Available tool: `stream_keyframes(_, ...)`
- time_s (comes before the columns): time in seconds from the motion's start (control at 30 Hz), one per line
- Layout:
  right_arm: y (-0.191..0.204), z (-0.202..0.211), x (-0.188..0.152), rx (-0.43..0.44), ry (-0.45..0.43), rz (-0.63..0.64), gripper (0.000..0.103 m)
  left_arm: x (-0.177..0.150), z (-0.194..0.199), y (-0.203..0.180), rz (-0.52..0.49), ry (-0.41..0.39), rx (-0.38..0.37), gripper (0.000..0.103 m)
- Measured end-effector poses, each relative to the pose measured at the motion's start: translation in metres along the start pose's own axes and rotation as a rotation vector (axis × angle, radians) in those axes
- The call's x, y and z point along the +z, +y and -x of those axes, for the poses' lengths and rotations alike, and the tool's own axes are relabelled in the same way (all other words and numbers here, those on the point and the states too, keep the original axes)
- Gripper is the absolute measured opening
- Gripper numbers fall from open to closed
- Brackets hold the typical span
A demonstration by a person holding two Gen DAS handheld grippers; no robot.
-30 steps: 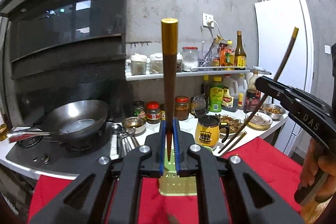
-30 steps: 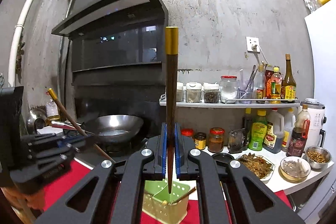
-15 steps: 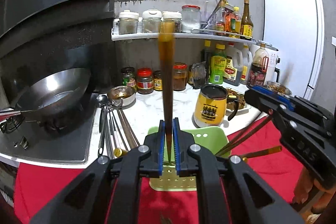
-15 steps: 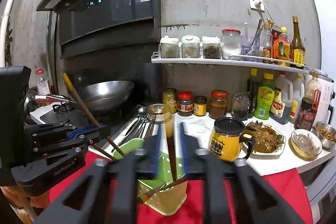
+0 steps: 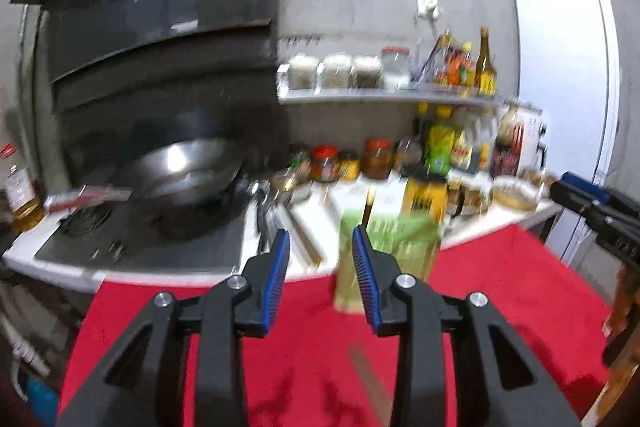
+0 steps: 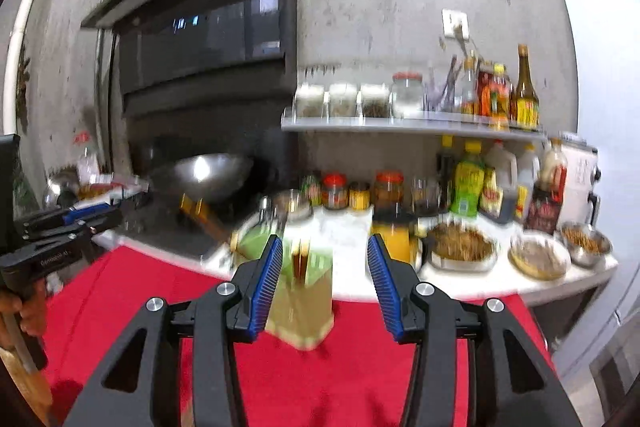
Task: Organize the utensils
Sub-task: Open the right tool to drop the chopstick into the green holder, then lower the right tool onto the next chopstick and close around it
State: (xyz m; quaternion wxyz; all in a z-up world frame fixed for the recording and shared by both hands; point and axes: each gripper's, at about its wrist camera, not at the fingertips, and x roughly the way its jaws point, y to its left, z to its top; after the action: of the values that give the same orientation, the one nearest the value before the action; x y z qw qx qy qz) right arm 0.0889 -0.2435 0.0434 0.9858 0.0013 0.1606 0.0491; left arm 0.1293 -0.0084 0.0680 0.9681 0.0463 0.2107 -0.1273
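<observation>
Both views are smeared with motion blur, so fine detail is hard to read. The left gripper [image 5: 318,259] has its blue pads well apart, jaws just been opening, and nothing sits between them. The right gripper [image 6: 324,267] gapes a little wider, jaws also just been opening, nothing pinched there either.

The green holder [image 5: 384,259] stands on the red cloth [image 5: 500,287], right at the edge of the white tabletop [image 5: 312,219]. From the left wrist it sits ahead of the right-hand pad, with a gold-tipped chopstick [image 5: 369,203] poking up from it. The right wrist shows the holder [image 6: 308,291] just behind its left pad, and here dark brown chopsticks [image 6: 299,259] stand inside it, which the left view barely gives. Another gold-banded stick [image 6: 200,213] leans out toward the stove; where its lower end rests I cannot tell through the blur.

Only the left wrist shows the stove top [image 5: 132,243] clearly, with the wok [image 5: 184,175] on it and spoons [image 5: 262,211] lying on the tabletop beside. Only the right wrist shows the food bowls [image 6: 538,259] on the tabletop's right end.

Each camera catches the other gripper at its frame edge: the right one [image 5: 592,211] on the right of the left view, the left one [image 6: 68,227] at left of the right view, a hand [image 6: 20,311] on its grip.
</observation>
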Motion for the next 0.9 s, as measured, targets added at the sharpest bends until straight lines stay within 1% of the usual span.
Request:
stream_keyframes(0.1, 0.009, 0.007, -0.037, 0.009, 0.08, 0.013, 0.047, -0.048, 0.01, 0.004, 0.019, 0.075, 0.003, 0.032)
stream_keyframes(0.17, 0.019, 0.012, -0.066, 0.025, 0.142, 0.011, 0.047, -0.083, 0.011, 0.005, 0.031, 0.145, 0.003, 0.032)
stream_keyframes(0.2, 0.023, 0.013, -0.077, 0.031, 0.166, 0.01, 0.047, -0.098, 0.012, 0.004, 0.042, 0.174, -0.003, 0.032)
stream_keyframes(0.23, 0.028, 0.013, -0.088, 0.04, 0.192, 0.007, 0.047, -0.117, 0.011, 0.003, 0.056, 0.222, -0.023, 0.032)
stream_keyframes(0.3, 0.04, 0.014, -0.114, 0.058, 0.248, 0.008, 0.047, -0.141, 0.012, 0.003, 0.073, 0.269, -0.035, 0.032)
stream_keyframes(0.37, 0.051, 0.014, -0.133, 0.075, 0.291, 0.008, 0.047, -0.156, 0.014, 0.002, 0.072, 0.293, -0.032, 0.032)
stream_keyframes(0.53, 0.077, 0.008, -0.164, 0.112, 0.371, 0.024, 0.047, -0.181, 0.022, 0.006, 0.074, 0.324, -0.024, 0.032)
stream_keyframes(0.57, 0.081, 0.006, -0.167, 0.118, 0.383, 0.026, 0.044, -0.184, 0.023, 0.007, 0.068, 0.325, -0.018, 0.032)
stream_keyframes(0.6, 0.086, 0.002, -0.171, 0.129, 0.397, 0.028, 0.044, -0.185, 0.025, 0.007, 0.066, 0.324, -0.015, 0.032)
stream_keyframes(0.63, 0.091, 0.0, -0.173, 0.137, 0.406, 0.031, 0.041, -0.185, 0.024, 0.01, 0.069, 0.322, -0.014, 0.032)
stream_keyframes(0.67, 0.096, -0.004, -0.174, 0.145, 0.415, 0.038, 0.032, -0.186, 0.025, 0.014, 0.08, 0.322, -0.014, 0.032)
stream_keyframes(0.77, 0.105, -0.012, -0.175, 0.169, 0.441, 0.033, 0.024, -0.186, 0.027, 0.022, 0.092, 0.307, -0.003, 0.032)
stream_keyframes(0.9, 0.117, -0.022, -0.175, 0.193, 0.467, 0.027, 0.019, -0.185, 0.025, 0.031, 0.114, 0.297, -0.008, 0.032)
